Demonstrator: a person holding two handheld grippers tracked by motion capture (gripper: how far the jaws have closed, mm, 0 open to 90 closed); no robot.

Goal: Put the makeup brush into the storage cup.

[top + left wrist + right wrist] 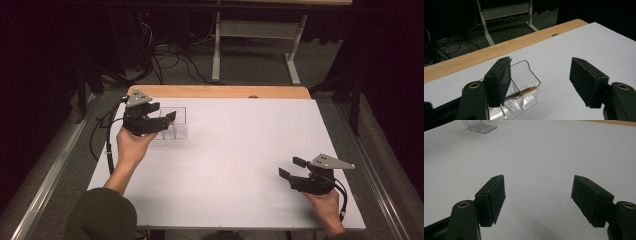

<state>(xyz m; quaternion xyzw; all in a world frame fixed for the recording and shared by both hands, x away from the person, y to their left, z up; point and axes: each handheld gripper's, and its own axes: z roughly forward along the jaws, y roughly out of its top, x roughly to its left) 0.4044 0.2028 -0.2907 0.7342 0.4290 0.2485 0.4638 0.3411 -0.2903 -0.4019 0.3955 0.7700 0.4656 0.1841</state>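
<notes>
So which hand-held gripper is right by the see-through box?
The left hand-held gripper, at the table's far left: its open jaws reach over the clear box. The right hand-held gripper is far away, over bare white tabletop.

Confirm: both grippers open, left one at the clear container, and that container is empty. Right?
Not quite. The clear container isn't empty: the left gripper view shows a thin dark tool with a gold end in it. The left gripper and the right gripper are open.

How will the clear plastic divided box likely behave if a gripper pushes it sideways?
The clear plastic divided box looks thin-walled and nearly empty, so probably light. On the smooth white table it would likely slide rather than tip, given its low, flat-bottomed shape.
</notes>
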